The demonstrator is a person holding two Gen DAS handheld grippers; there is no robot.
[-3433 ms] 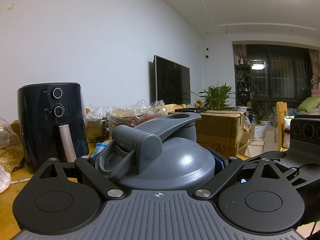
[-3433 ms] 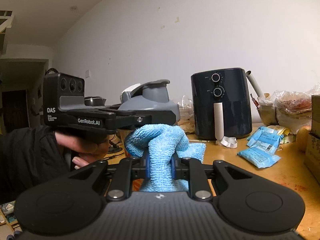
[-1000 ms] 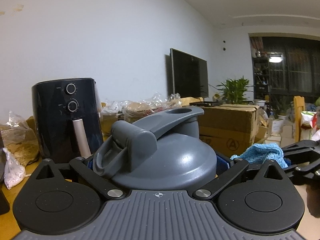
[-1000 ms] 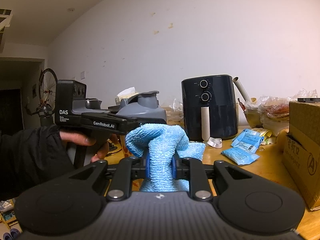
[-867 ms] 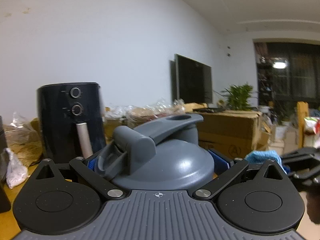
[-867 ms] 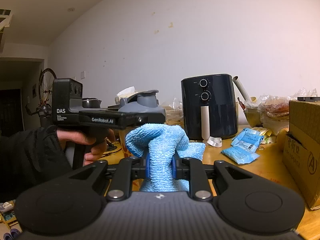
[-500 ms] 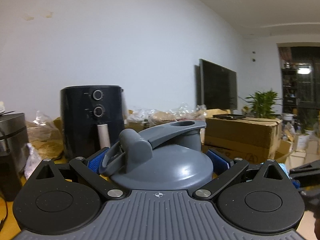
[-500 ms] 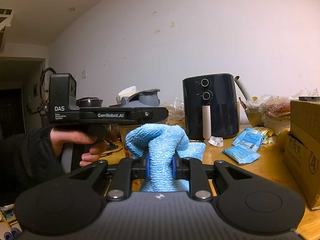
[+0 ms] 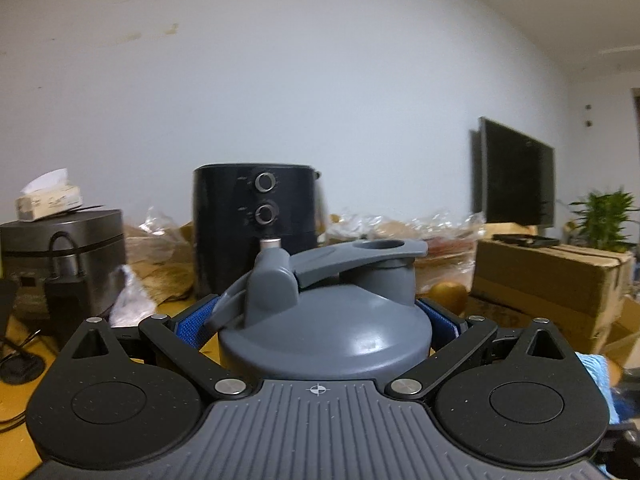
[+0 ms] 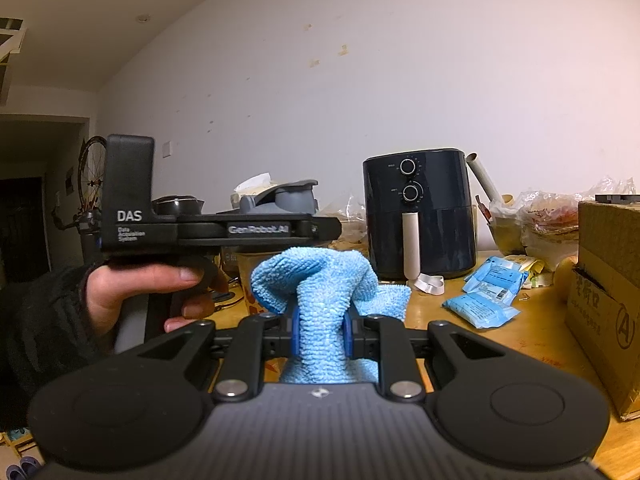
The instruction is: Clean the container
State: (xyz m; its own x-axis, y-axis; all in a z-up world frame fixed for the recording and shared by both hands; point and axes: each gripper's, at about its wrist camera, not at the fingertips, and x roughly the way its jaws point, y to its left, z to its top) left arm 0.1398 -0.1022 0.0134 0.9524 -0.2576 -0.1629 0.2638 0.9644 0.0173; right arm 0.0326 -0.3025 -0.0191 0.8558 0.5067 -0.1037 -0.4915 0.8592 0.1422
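The left gripper (image 10: 320, 228) reads "DAS" and "GenRobot.AI" in the right view; its fingers clamp the gray container (image 9: 326, 320) above the counter (image 10: 520, 332). The right gripper (image 10: 320, 332) pinches a blue cloth (image 10: 320, 288). Only the left view shows a television (image 9: 514, 178).

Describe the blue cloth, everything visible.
The blue cloth looks like looped light-blue microfibre, bunched into a rumpled mound. The right tongs are shut on its narrow waist, blue pads pressing both sides. Folds bulge above and a flap spreads right. It is held above the wooden table, below the left tongs' body.
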